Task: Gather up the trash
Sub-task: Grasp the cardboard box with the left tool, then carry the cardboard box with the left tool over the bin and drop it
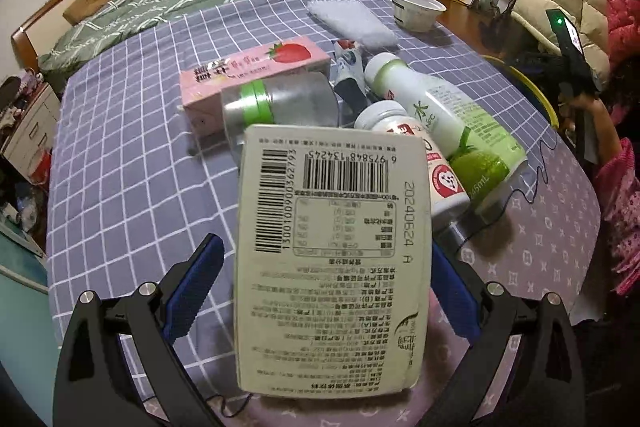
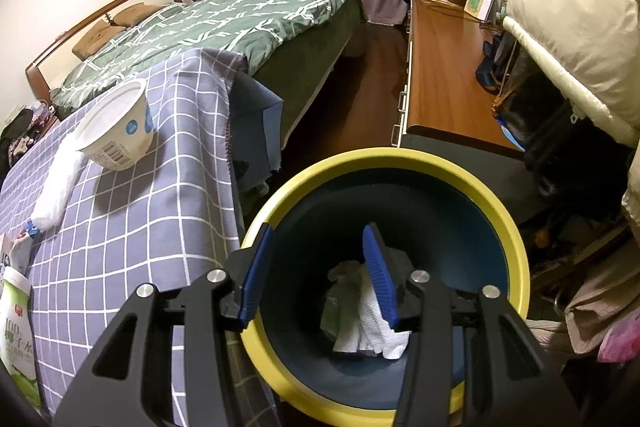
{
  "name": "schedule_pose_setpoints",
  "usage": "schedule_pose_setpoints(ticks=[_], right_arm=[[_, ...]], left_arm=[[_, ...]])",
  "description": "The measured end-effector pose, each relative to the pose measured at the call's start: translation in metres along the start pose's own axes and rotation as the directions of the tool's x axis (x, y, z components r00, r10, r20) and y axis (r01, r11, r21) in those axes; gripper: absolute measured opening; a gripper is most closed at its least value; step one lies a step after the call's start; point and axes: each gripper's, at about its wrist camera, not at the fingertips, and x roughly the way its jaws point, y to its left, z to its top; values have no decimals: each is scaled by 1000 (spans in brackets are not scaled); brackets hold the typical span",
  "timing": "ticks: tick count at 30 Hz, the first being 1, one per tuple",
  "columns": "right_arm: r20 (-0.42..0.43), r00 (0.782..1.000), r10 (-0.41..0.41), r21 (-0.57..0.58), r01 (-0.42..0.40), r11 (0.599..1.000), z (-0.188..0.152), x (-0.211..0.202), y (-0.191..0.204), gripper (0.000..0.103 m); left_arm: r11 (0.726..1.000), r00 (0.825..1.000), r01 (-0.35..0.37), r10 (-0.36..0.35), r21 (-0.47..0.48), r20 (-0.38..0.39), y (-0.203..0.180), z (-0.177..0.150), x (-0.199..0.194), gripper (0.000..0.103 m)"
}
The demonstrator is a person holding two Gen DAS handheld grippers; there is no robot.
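Observation:
A white drink carton (image 1: 332,259), its barcode face towards the camera, sits between the jaws of my left gripper (image 1: 325,243). The jaws stand wide. A sliver of checked cloth shows between the left pad (image 1: 192,287) and the carton; the right pad is at the carton's edge. Behind it lie a pink strawberry carton (image 1: 256,67), a clear bottle with a green cap (image 1: 280,103), a green-and-white bottle (image 1: 440,115) and a small white bottle (image 1: 416,155). My right gripper (image 2: 318,229) hangs open and empty over a yellow-rimmed bin (image 2: 500,211) with crumpled tissue (image 2: 372,311) inside.
A white cup (image 2: 120,131) and a white cloth pad (image 2: 56,187) lie near the far end of the checked table (image 2: 160,207). The bin stands just off the table's edge. A bed, a wooden desk and a person's pink sleeve (image 1: 616,187) surround the table.

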Motion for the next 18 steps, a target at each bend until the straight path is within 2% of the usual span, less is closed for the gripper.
schedule_pose_setpoints(ticks=[1,3,4,5,8,13,18], right_arm=[[0,1000,0,0,0,1000,0,0,1,45],[-1,1000,2,0,-2,1000,0,1,1,45],[-1,1000,1,0,-1,1000,0,1,1,45],[-2,1000,2,0,-2,1000,-1,1,0,45],[-1,1000,4,3,-4,1000,-2,0,0,45],[3,1000,7,5,-7,1000,-4,-2,-2,45],[17,1000,7,9,-7,1000,-6,-11,-8,45]], left_arm=[[1000,1000,-1,1,0,-1,0,0,1,96],[1000,1000,8,-8,-7,-5,1,0,2,86],[1000,1000,18,-18,-10,-9,1,-1,2,76],[1000,1000,18,-19,-13,-12,2,-1,2,73],[1000,1000,4,-4,-4,-6,1,0,-5,73],[1000,998,-11,10,16,56,-7,8,-33,72],[1000,992,-28,27,10,120,-18,35,-56,73]])
